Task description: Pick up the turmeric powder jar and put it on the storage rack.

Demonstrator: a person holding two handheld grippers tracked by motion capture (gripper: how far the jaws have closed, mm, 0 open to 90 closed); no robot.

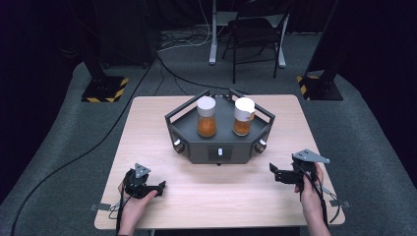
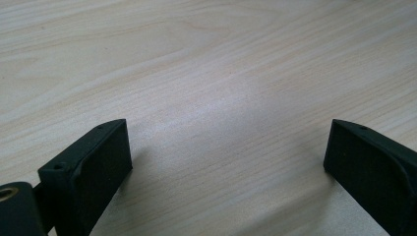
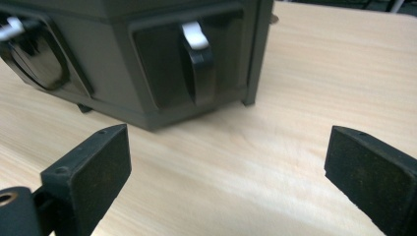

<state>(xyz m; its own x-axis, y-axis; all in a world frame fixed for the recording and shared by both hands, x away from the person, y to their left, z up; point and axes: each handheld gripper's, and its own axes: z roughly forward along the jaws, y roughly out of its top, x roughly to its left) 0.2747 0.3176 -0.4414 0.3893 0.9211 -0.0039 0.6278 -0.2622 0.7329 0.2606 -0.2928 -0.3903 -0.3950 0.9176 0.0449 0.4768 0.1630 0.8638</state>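
Pale wood grain spreads across the rectangular light wooden table (image 1: 147,132), and at its middle sits the dark grey hexagonal railed stand (image 1: 196,146), well apart from both hands. On its deck stand two clear jars of orange contents: the left jar with a white lid (image 1: 206,117) and the right jar with a white lid (image 1: 244,116), side by side and upright. Down at the near edge, the person's forearms come in low. The right gripper (image 1: 275,173) points left toward the stand, jaws spread wide, with a black knob with a white tip (image 3: 197,64) on the stand's face ahead of it. The left gripper (image 1: 160,187) rests low on the tabletop, angled right, jaws wide too, over bare wood.
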